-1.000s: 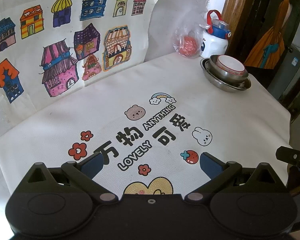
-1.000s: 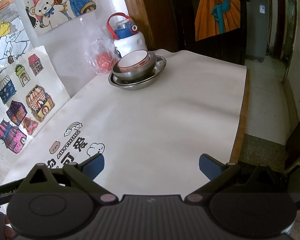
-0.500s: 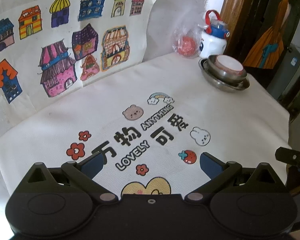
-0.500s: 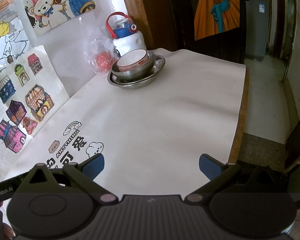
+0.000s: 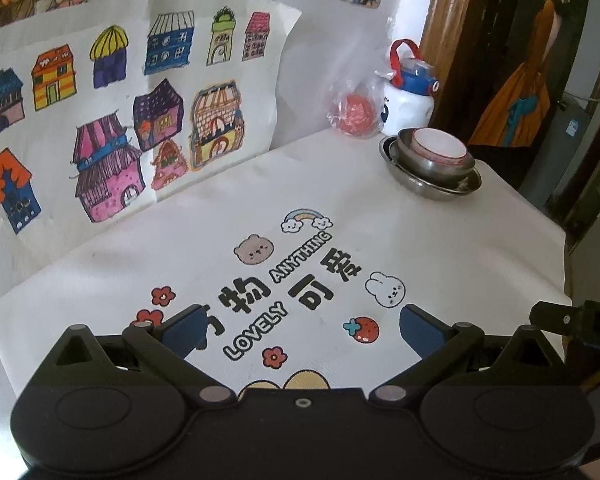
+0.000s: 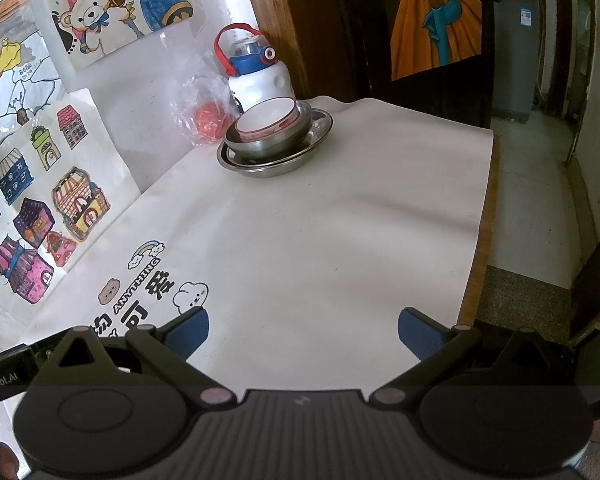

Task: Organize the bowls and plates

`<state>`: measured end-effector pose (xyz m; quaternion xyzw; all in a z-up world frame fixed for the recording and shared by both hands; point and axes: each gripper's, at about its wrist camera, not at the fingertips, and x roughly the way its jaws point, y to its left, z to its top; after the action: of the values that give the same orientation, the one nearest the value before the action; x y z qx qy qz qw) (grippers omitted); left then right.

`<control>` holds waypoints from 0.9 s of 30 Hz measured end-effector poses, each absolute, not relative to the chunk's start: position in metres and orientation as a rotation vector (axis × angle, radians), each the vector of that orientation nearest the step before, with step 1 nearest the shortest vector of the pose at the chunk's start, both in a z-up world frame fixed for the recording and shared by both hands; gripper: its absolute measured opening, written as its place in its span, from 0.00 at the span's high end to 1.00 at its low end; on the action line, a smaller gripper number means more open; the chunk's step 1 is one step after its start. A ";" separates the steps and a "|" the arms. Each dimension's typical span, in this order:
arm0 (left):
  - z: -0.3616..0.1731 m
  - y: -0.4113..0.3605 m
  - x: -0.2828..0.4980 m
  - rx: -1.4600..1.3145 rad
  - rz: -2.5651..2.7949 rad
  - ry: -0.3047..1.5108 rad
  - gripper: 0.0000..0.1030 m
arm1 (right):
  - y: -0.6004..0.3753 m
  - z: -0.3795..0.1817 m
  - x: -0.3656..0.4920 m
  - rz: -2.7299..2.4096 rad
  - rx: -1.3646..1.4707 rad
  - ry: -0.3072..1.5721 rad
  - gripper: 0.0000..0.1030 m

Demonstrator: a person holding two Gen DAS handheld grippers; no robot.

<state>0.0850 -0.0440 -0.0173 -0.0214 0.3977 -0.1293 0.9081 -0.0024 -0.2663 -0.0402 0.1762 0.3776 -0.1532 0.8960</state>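
The dishes are sitting nested in one stack at the far corner of the worktop, just in front of the white water bottle. A white bowl with a red rim is resting inside a steel bowl, which is itself sitting in a wide shallow steel plate. In the right wrist view the steel bowl appears to be sitting toward the side of the plate nearer the red thing in a clear plastic bag.

The white bowl is looking like ceramic or melamine; I cannot tell which, so it is best treated as breakable and fairly stiff. The two steel pieces are likely light, rigid and slick, and they may ring or skate on the smooth cloth if nudged. Thin rims are the only sensible hold: one finger inside and one outside the lip, taking the top bowl first. The plate's low, flared edge is probably the hardest to pinch and may need tipping against the cloth.

The left gripper is hovering over the printed cartoon lettering, well short of the stack, with its jaws standing wide apart and nothing between them. The right gripper is hovering over bare cloth on the near side of the stack, its jaws likewise spread wide and empty, touching nothing.
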 end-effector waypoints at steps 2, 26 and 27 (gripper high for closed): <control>-0.016 -0.045 0.085 -0.044 -0.269 0.817 0.01 | -0.266 -0.040 -0.003 -0.316 0.364 0.782 0.00; -0.012 -0.054 0.076 -0.024 -0.290 0.797 0.03 | -0.278 -0.042 -0.006 -0.302 0.374 0.783 0.00; -0.012 -0.055 0.076 -0.022 -0.289 0.795 0.03 | -0.279 -0.042 -0.006 -0.300 0.373 0.785 0.00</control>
<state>0.0757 -0.0546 -0.0124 -0.0105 0.3860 -0.1401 0.9117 -0.0057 -0.2785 -0.0419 0.1802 0.3789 -0.1448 0.8961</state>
